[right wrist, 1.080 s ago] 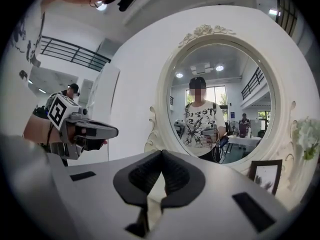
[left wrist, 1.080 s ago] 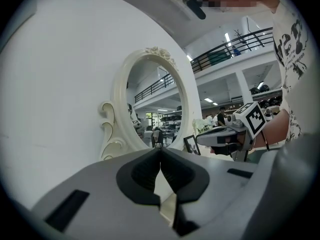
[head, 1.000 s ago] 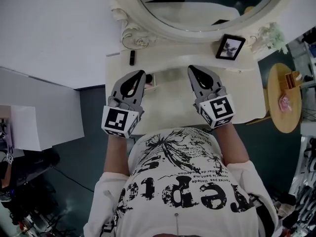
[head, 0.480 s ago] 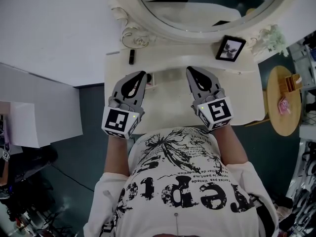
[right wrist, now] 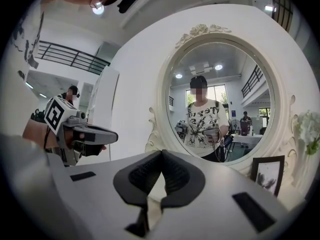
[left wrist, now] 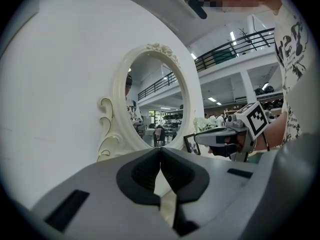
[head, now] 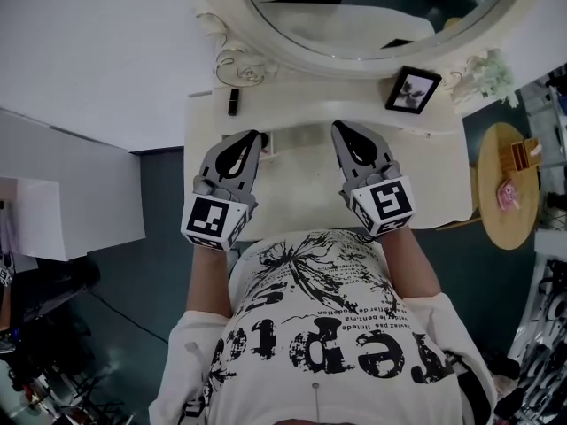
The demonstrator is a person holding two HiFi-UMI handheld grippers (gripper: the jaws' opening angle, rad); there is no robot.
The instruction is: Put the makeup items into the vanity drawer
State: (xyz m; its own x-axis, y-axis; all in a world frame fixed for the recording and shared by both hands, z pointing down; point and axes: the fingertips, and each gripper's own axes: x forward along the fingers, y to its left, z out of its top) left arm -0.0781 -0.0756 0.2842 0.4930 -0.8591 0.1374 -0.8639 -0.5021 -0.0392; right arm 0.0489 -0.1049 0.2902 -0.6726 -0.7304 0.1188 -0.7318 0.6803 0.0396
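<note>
Both pairs of jaws shut and empty above the vanity bench

We hold the left gripper (head: 254,136) and the right gripper (head: 339,127) side by side over the cream-white vanity bench (head: 425,180), each with its jaws pressed together on nothing. One slim black makeup tube (head: 233,102) sits at the back left of the bench top, near the oval cream-framed mirror (head: 372,25). A small pale item (head: 267,146), too small to name, sits just beside the left tip. Neither is in the drawer, which no view shows. Whether handle or tube comes next, we judge the jaws must part before anything else, then close squarely across the tube's narrow width so it cannot slip.
</note>
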